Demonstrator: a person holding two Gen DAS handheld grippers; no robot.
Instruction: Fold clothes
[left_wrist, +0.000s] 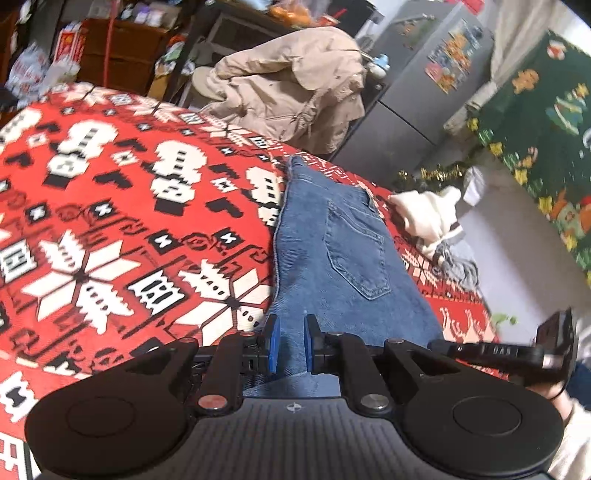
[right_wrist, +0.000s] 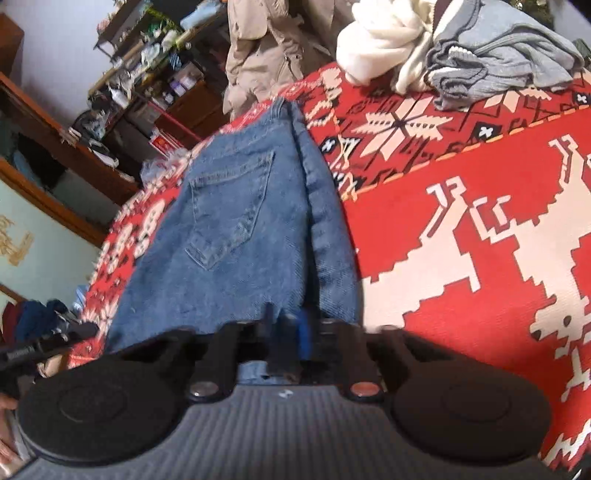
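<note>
Blue jeans (left_wrist: 332, 258) lie folded lengthwise on a red patterned blanket (left_wrist: 110, 221), one back pocket facing up. My left gripper (left_wrist: 291, 345) is at the near end of the jeans, its blue pads closed in on a strip of denim that runs back between the fingers. In the right wrist view the same jeans (right_wrist: 240, 221) stretch away from my right gripper (right_wrist: 286, 328), whose blurred fingers pinch the near denim edge beside the long seam. Each gripper's body shows at the edge of the other's view.
A heap of white and grey clothes (right_wrist: 443, 48) sits at the blanket's far corner. A beige jacket (left_wrist: 288, 96) hangs beyond the bed, near a grey fridge (left_wrist: 424, 92). Cluttered shelves (right_wrist: 129, 74) stand behind. The blanket (right_wrist: 461, 258) lies bare to the right of the jeans.
</note>
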